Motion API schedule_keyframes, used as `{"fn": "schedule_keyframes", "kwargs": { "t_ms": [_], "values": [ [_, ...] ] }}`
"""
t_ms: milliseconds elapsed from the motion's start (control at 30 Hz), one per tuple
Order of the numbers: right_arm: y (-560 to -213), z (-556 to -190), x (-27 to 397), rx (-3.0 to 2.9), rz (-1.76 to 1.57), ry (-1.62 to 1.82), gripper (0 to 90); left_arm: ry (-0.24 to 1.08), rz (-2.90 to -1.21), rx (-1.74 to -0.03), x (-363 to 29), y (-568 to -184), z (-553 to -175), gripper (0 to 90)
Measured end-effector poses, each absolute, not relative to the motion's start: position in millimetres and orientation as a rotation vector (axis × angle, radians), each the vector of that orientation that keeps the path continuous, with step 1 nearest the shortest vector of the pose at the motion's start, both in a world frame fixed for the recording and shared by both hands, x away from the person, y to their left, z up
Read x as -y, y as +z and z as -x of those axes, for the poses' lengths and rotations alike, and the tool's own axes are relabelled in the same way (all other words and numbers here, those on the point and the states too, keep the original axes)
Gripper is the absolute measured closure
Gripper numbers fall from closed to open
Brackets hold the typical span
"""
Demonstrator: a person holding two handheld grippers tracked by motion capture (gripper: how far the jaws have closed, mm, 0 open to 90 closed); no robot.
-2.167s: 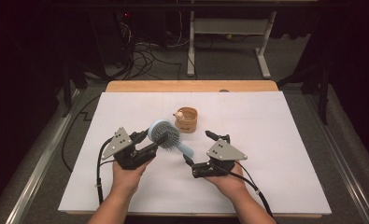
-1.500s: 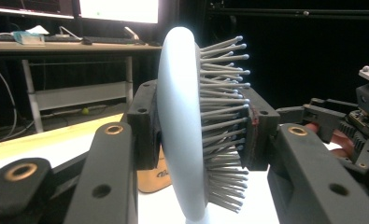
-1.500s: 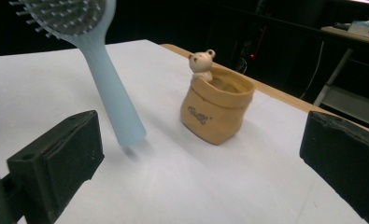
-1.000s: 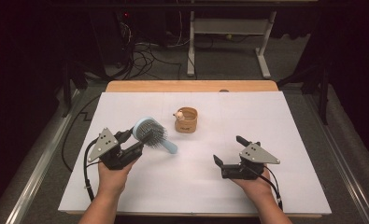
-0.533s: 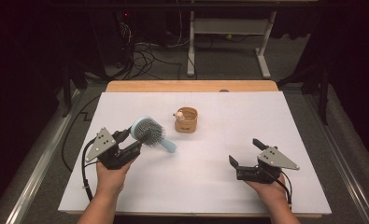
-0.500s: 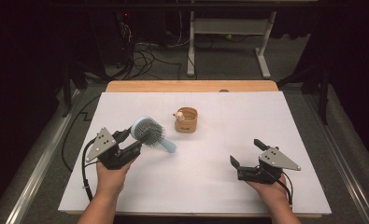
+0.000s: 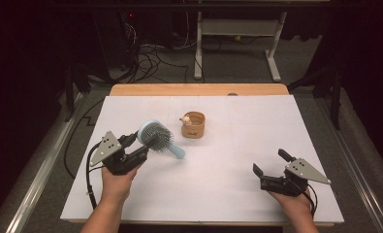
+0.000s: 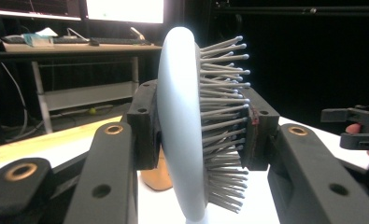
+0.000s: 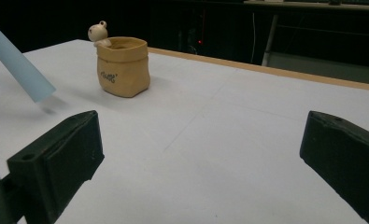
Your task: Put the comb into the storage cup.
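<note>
A light-blue hairbrush [image 7: 157,138] is held above the white table sheet at the left, its round head clamped between the jaws of my left gripper [image 7: 136,144] and its handle pointing right and down. In the left gripper view the brush head [image 8: 184,126] stands edge-on with its grey bristles facing right. My right gripper [image 7: 270,169] hovers open near the front right of the sheet, nothing between its jaws [image 9: 196,154]. A small tan pot [image 7: 193,124] with a little figure on its rim stands mid-table, also seen as the tan pot [image 9: 122,66] in the right gripper view.
The white sheet [image 7: 228,145] covers a wooden table whose far edge [image 7: 199,89] shows. Beyond it are desk legs and cables on the floor. A metal rail [image 7: 43,165] runs along the left side.
My right gripper has let go of the brush handle and drawn back to the front right, open. My left gripper has carried the brush leftward.
</note>
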State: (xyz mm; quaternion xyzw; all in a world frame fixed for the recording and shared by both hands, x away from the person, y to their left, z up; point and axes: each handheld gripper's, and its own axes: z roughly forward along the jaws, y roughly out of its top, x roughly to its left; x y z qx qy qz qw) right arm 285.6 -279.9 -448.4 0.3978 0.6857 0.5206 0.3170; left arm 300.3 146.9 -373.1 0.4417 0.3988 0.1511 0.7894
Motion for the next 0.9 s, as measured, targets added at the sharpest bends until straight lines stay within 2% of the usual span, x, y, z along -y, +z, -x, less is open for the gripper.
{"fn": "schedule_keyframes", "kwargs": {
  "t_ms": [900],
  "values": [
    [-449,-287,275,-1.821,-1.025,1.372,0.1,0.304,-0.908,-0.825,-129,-340,-313,57.6]
  ]
}}
